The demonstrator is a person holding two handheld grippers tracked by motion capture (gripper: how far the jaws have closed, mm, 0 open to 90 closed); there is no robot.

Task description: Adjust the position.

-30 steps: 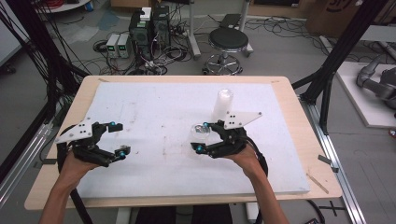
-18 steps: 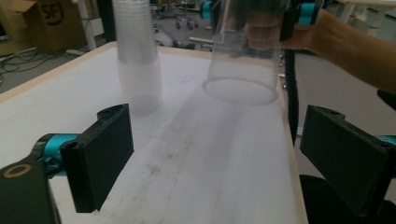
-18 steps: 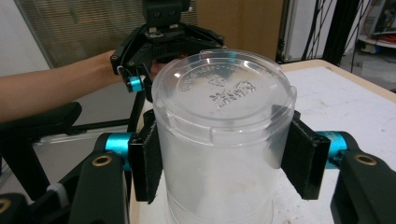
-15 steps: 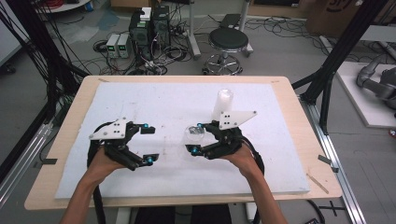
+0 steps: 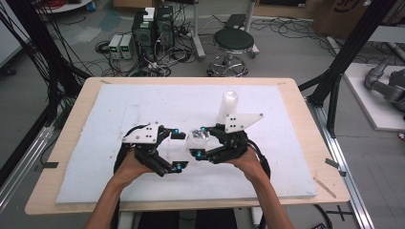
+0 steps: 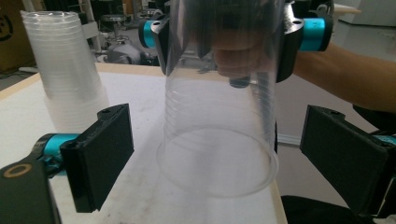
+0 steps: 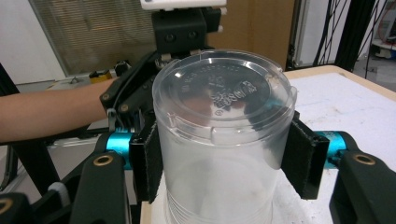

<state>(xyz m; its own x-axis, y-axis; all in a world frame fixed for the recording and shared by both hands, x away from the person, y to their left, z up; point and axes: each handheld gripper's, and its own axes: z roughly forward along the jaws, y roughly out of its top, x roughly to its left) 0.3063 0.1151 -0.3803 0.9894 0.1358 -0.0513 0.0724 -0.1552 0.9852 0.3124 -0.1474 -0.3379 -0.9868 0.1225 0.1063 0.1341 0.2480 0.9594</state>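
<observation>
**Two hand-held grippers meet at one clear cup**

Two forearms reach in from the near edge of the tabletop point(image 5: 305, 143), angled toward each other so that the tools face off at the middle of the white mat point(image 5: 143, 102). The right hand-held gripper point(image 5: 199, 141) is clenched on a clear plastic cup point(image 5: 197, 139), held upside down just above the mat; in the right gripper view its two black padded jaws press the cup's walls from either side, the embossed base point(image 7: 224, 93) turned up toward the camera. The right hand point(image 5: 246, 160) wraps the tool's body from behind, wrist bent slightly inward.

The left hand-held gripper point(image 5: 177, 150) stands released, its jaws spread wide. In the left gripper view they flank the cup's open rim point(image 6: 217, 163) without touching it, and the cup tilts, rim nearer the camera. The left hand point(image 5: 126, 167) grips the tool low, the forearm slanting in from the bottom edge.

A stack point(image 5: 228, 107) of nested clear cups stands upright on the mat just beyond the right tool, partly hidden by its grey plate point(image 5: 242, 121). On the floor behind the tabletop are a stool point(image 5: 234, 42) and computer cases point(image 5: 153, 26) amid cables.
</observation>
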